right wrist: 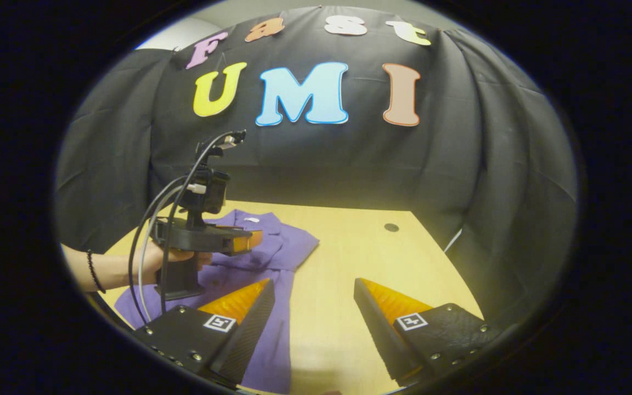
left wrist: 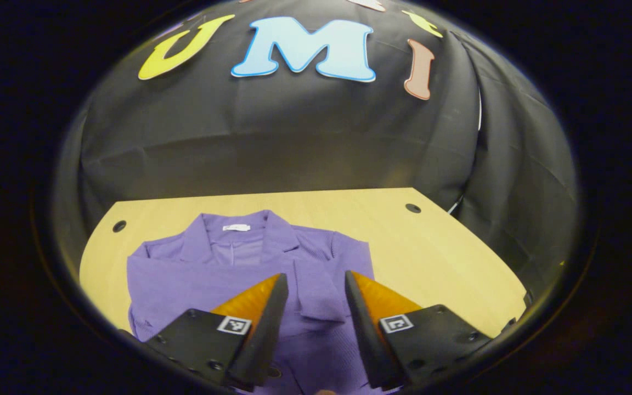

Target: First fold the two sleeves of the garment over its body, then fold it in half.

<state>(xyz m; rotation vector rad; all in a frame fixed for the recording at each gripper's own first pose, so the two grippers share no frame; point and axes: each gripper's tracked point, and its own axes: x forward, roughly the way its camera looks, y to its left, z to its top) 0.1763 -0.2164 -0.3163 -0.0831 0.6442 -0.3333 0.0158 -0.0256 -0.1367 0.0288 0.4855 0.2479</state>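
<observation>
Your table (left wrist: pixel 447 247) carries the purple shirt (left wrist: pixel 184 274) spread flat toward its left side, collar (left wrist: pixel 236 233) up near the far edge, leaving bare wood along the right edge. Both sleeves look already folded in over the body, judging by the overlapping panel down the middle, so the fold in half is probably what remains.

You hold your left gripper (left wrist: pixel 316 285) above the shirt's middle, jaws wide apart and gripping nothing, likely lined up over the lower part of the body. In the right gripper view your hand (right wrist: pixel 159 258) carries it level over the cloth.

Your right gripper (right wrist: pixel 314 291) hovers with jaws wide, empty, straddling the shirt's right edge, ready to take that side.
</observation>
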